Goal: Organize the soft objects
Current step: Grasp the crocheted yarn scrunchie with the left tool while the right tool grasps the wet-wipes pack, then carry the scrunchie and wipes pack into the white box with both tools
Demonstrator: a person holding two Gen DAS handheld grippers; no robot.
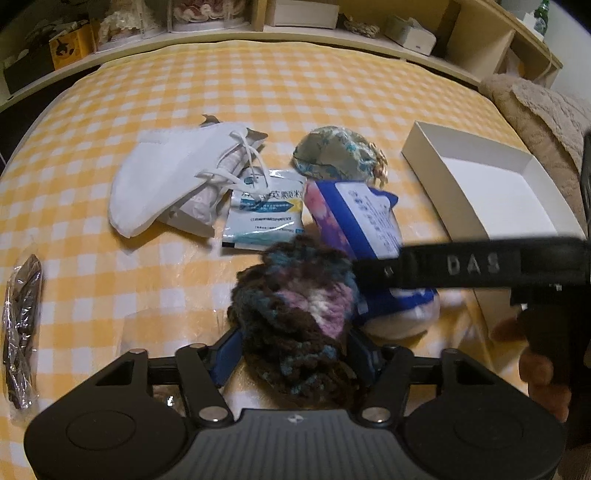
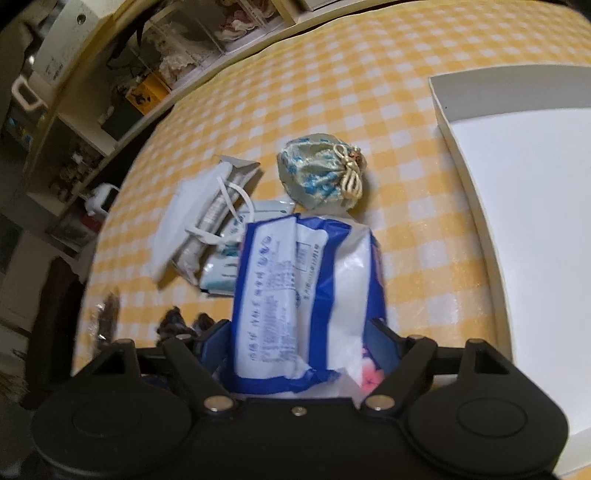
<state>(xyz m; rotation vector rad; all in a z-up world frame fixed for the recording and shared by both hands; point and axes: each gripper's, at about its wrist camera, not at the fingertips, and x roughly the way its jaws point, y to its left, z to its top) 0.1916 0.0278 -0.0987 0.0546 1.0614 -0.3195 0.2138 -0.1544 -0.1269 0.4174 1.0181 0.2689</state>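
Observation:
A fuzzy yarn ball [image 1: 295, 314] in brown, teal and pink sits between the blue pads of my left gripper [image 1: 293, 343], which press on both its sides. My right gripper [image 2: 299, 332] is shut on a blue-and-white tissue pack [image 2: 303, 295], held tilted over the yellow checked tablecloth [image 2: 406, 92]. In the left wrist view the same tissue pack [image 1: 354, 214] leans just right of the yarn, and a black finger [image 1: 461, 266] of the right gripper crosses in front of it. An open white box [image 2: 535, 221] lies to the right of the pack.
A white face mask [image 1: 162, 177], a medicine sachet [image 1: 264, 210] and a brocade drawstring pouch [image 1: 340, 155] lie beyond the grippers. A clear bag with something dark [image 1: 22, 332] lies at the left edge. Shelves [image 1: 221, 33] line the back; a beige blanket [image 1: 543, 110] lies behind the box.

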